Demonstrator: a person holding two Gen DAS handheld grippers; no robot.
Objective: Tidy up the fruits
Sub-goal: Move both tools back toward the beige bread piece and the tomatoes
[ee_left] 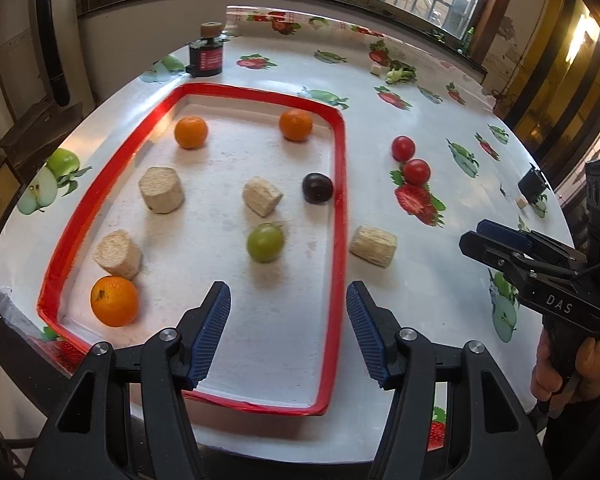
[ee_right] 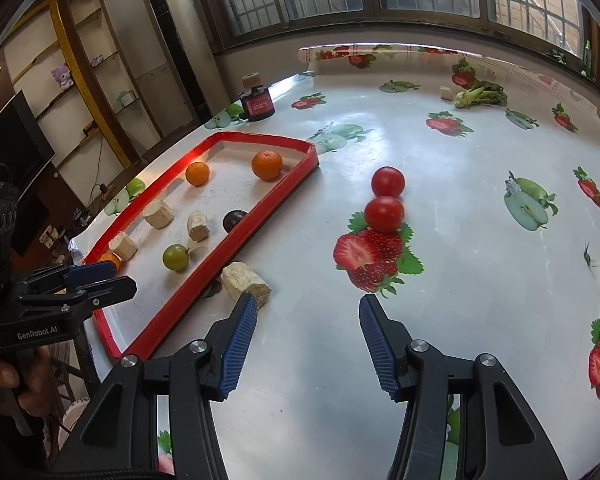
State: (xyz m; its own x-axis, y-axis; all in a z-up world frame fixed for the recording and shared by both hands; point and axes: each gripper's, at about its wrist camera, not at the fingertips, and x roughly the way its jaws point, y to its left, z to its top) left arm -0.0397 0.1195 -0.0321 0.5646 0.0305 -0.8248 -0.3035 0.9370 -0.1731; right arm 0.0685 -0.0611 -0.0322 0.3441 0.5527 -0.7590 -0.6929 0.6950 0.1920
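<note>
A red-rimmed tray (ee_left: 342,184) (ee_right: 256,216) holds three oranges (ee_left: 115,301), a green fruit (ee_left: 265,242) (ee_right: 175,257), a dark plum (ee_left: 317,187) (ee_right: 235,220) and three beige blocks (ee_left: 161,190). Two red tomatoes (ee_left: 417,171) (ee_right: 384,214) lie on the table right of the tray. My left gripper (ee_left: 288,330) is open and empty above the tray's near end. My right gripper (ee_right: 308,338) is open and empty over the table, short of the tomatoes; it also shows in the left wrist view (ee_left: 496,246).
A beige block (ee_left: 373,245) (ee_right: 246,280) lies on the table just outside the tray's right rim. A dark jar (ee_left: 206,54) (ee_right: 257,104) stands beyond the tray. Green vegetables (ee_right: 480,96) lie at the far edge. The tablecloth has printed fruit pictures.
</note>
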